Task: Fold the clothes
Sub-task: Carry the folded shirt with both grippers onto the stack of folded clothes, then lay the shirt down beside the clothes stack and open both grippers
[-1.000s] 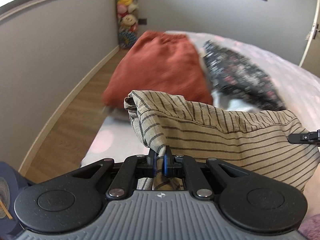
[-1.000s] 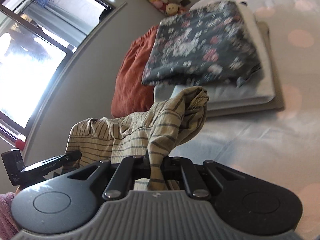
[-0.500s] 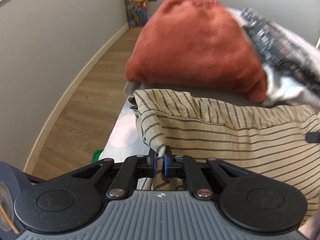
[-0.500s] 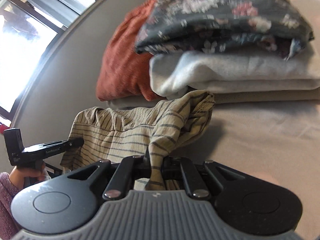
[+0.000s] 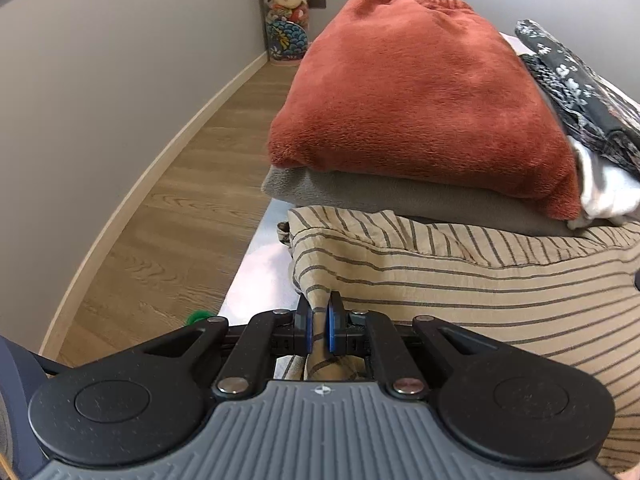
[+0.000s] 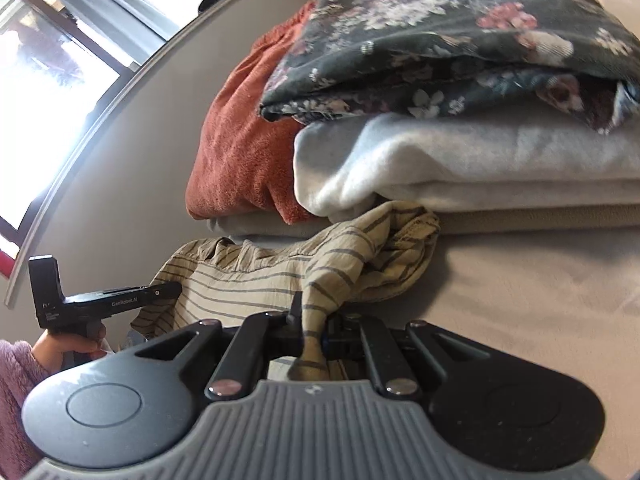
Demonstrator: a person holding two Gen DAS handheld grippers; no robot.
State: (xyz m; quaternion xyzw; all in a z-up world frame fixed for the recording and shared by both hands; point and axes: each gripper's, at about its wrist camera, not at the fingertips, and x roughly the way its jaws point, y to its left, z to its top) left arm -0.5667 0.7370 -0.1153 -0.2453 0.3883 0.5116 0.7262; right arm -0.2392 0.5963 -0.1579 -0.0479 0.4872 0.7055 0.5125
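I've lowered both grippers toward the bed (image 6: 520, 300) and pushed them forward. The striped shirt (image 5: 460, 280), hanging bunched in the air 1 second ago, now lies spread against the foot of the folded stacks. The rust fleece (image 5: 420, 100) and the floral garment (image 6: 460, 32) fill far more of both views. The left gripper (image 6: 168, 289) sits lower and closer in the right view.

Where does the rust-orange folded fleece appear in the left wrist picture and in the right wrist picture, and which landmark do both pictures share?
Left wrist view: the rust-orange fleece fills the upper centre, on top of a grey folded garment.
Right wrist view: it sits left of centre, partly hidden behind the floral garment.
Shared landmark: the striped beige shirt, lying in front of the stacks.
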